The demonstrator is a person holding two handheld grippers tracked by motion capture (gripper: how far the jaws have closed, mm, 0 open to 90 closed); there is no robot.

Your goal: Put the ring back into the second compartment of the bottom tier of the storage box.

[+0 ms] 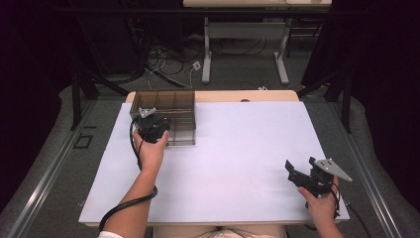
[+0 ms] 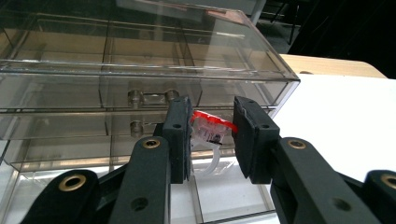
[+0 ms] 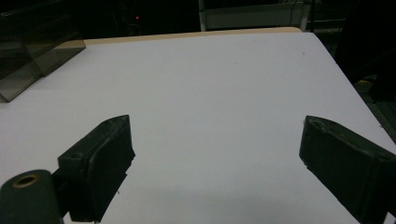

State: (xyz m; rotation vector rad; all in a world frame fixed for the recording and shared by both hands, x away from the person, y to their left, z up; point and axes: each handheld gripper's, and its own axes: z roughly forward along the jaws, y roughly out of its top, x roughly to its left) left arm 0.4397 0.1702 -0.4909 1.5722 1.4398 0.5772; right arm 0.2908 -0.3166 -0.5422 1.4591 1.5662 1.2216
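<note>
Pinching nothing firmly yet, your left gripper sits with its jaws part-spread around a small red-and-clear clip. That clip touches the left pad and stands just off the right pad, so I cannot tell whether it is truly held. A thin clear strap hangs from the clip at 6 o'clock.

Just beyond it, at 12 o'clock, is the smoky clear drawer box, with a small metal handle at about 10 o'clock from the clip. In the high view the box stands at the far left of the white table, and your left gripper is at its near edge.

Your right gripper is spread wide and empty, over bare table, at about 4 o'clock from the box.

The risk, as I judge it: with that loose hold, the clip may tip and fall if you lift or twist. Closing off-centre could flick it sideways.
</note>
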